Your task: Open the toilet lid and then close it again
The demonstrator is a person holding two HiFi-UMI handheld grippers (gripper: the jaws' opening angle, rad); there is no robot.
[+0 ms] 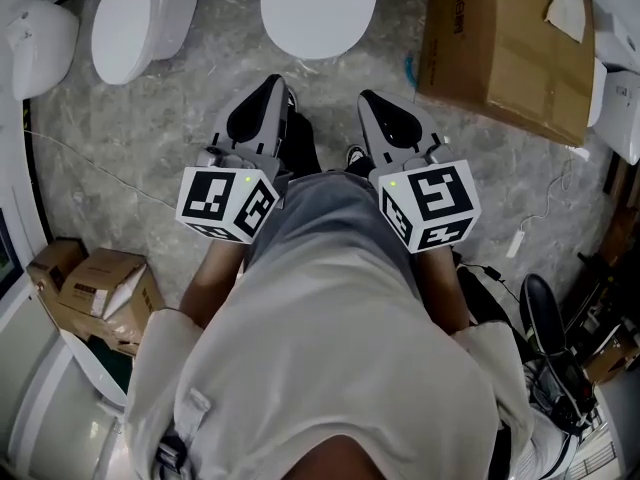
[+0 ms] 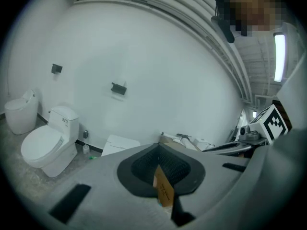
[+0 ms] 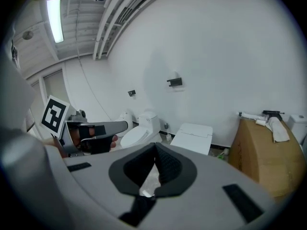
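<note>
A white toilet [image 1: 320,8] with its lid down stands straight ahead at the top of the head view. Its flat lid [image 2: 120,145] also shows in the left gripper view, and as the lid [image 3: 192,138] in the right gripper view. My left gripper [image 1: 268,93] and right gripper [image 1: 375,103] are held side by side, pointing at the toilet and well short of it. In the left gripper view the left gripper [image 2: 159,150] has its black pads together with nothing held. The right gripper [image 3: 154,147] looks the same, shut and empty.
A second white toilet [image 1: 135,23] stands to the left, another white fixture [image 1: 40,33] beyond it. A large cardboard box [image 1: 505,48] sits right of the toilet ahead. Smaller cardboard boxes [image 1: 95,288] lie at my left, and cables and gear [image 1: 545,338] at my right.
</note>
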